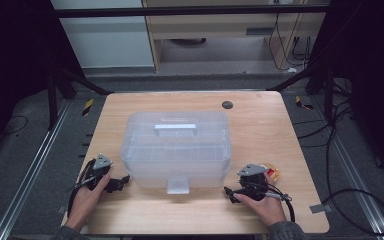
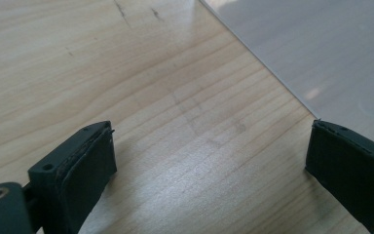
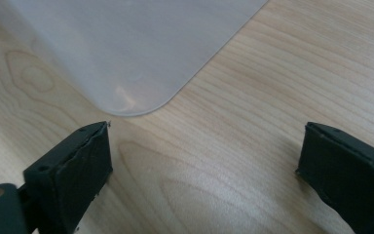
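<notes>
Box (image 1: 176,147) on table (image 1: 260,125), L gripper (image 1: 121,181) & R gripper (image 1: 228,192) open beside.

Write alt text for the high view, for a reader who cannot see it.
A translucent plastic storage box with a closed lid and top handle sits in the middle of a wooden table. A person's hands rest on the near edge, the left gripper and right gripper open either side of the box, touching nothing. A small orange-and-yellow object lies beside the right hand.
</notes>
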A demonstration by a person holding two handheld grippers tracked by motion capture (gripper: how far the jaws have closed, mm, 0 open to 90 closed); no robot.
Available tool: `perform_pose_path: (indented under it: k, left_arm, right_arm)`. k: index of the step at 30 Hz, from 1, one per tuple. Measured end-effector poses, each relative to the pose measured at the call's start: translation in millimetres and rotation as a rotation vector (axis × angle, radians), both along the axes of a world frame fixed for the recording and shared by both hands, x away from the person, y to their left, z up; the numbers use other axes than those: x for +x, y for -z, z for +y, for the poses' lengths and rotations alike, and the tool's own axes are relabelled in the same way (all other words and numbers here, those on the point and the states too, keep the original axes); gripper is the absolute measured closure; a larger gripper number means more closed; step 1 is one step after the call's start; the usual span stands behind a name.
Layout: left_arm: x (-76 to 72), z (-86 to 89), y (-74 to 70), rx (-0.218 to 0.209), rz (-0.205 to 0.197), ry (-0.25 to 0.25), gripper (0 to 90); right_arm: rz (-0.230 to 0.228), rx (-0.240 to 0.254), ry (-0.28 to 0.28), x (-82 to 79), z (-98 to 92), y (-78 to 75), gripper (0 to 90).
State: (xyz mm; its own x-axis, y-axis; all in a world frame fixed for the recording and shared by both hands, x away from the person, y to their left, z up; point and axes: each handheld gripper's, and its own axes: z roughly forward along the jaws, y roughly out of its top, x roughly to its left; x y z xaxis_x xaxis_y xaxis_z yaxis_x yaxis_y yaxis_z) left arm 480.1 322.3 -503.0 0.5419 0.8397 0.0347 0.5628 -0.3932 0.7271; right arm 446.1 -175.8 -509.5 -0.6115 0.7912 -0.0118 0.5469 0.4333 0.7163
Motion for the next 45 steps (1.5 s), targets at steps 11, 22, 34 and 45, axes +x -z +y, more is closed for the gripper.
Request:
perform_pose_path:
  k: [11,22,34,45]
  left_arm:
    - [-24.1,-7.7,-11.1,0.065,0.007,0.083,3.4]
    - [-25.4,-10.7,-18.6,0.052,0.009,0.108,3.3]
    - [-34.2,-15.4,-17.5,0.065,0.049,0.173,2.9]
    - [-36.3,-9.6,-24.6,0.049,0.071,0.181,4.7]
  right_arm:
    - [0.003,-0.070,-0.057,-10.4,-3.4,-38.4,16.6]
    - [0.007,-0.130,-0.072,-10.2,-12.8,-80.6,21.2]
    - [-0.024,-0.180,-0.149,-4.3,-19.8,-157.6,41.5]
    - [-0.052,-0.211,-0.172,23.7,-17.6,-217.8,52.5]
